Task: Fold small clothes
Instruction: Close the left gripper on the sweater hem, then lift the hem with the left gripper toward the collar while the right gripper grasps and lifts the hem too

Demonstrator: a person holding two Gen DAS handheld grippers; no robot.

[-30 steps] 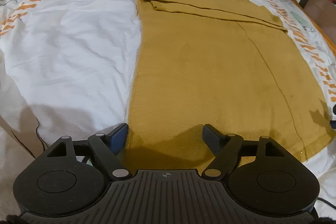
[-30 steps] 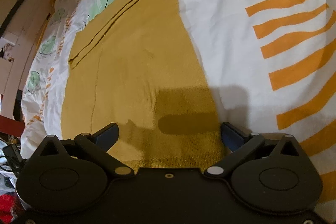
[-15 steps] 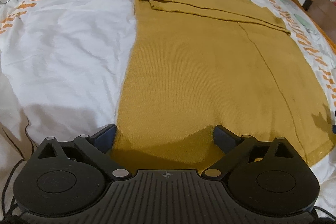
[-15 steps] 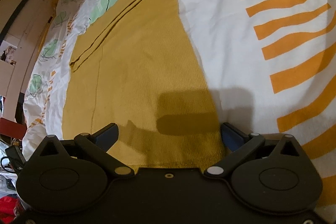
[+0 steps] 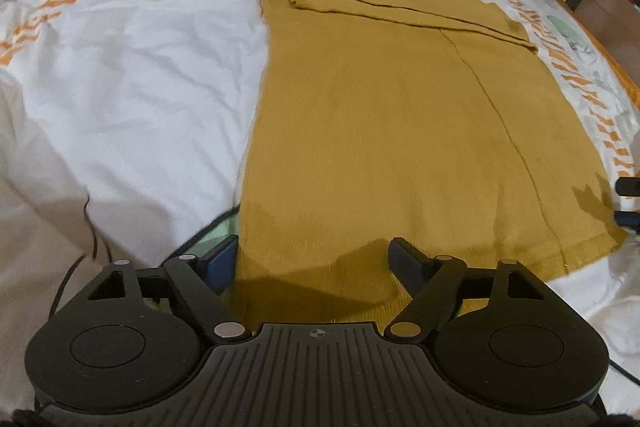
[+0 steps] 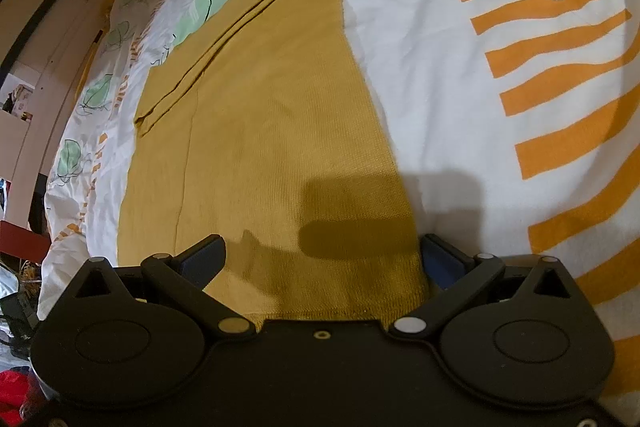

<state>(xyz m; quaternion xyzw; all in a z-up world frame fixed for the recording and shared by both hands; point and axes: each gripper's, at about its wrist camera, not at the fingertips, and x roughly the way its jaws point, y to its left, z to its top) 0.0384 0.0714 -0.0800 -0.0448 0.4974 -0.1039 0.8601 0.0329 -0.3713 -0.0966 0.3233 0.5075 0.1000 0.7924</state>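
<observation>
mustard-yellow knit garment (image 5: 392, 131) flat on leaf-print bedsheet (image 5: 132, 75) | left tongs (image 5: 314, 261), right tongs (image 6: 322, 259) both gaping at 2 near hem corners | risk: pinching sheet with hem, or grabbing 1 layer only

The near hem of the mustard garment (image 5: 384, 131) runs under the left claw (image 5: 314, 259) body at 6 o'clock, so its bottom edge is hidden there. In the right wrist view the same cloth (image 6: 272, 155) slips behind the right claw (image 6: 322, 257) housing likewise. At 3 o'clock in the left view, two dark fingertips (image 5: 628, 187) are cut by the frame edge. The bedsheet (image 5: 132, 75) print at 11 o'clock is smeared. Clutter (image 6: 12, 387) at 8 o'clock is too dim to name.
</observation>
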